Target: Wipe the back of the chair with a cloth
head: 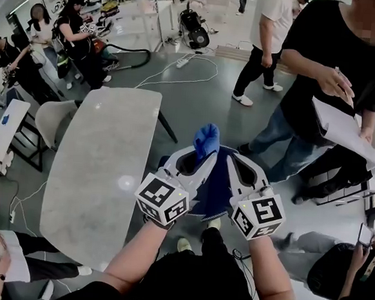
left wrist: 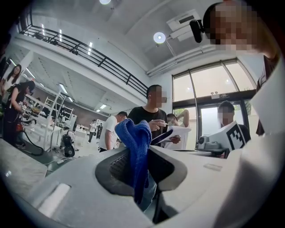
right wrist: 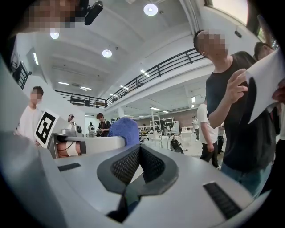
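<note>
A blue cloth [head: 206, 140] is bunched up above the tip of my left gripper [head: 204, 158], which is shut on it. In the left gripper view the cloth [left wrist: 133, 133] hangs down between the jaws of the left gripper [left wrist: 142, 149]. My right gripper [head: 236, 160] is held close beside it, to the right. In its own view the right gripper [right wrist: 139, 151] is shut with nothing in it, and the cloth [right wrist: 124, 129] shows past the left gripper's white body. Both point up and away from me. A pale chair [head: 53, 120] stands at the far left side of the table.
A grey marble-look table [head: 102, 172] stretches out at my left. A person in black holding papers [head: 341, 129] stands close on the right. Another person [head: 267, 42] stands further back. Cables [head: 181, 71] lie on the floor, and more people sit at the far left.
</note>
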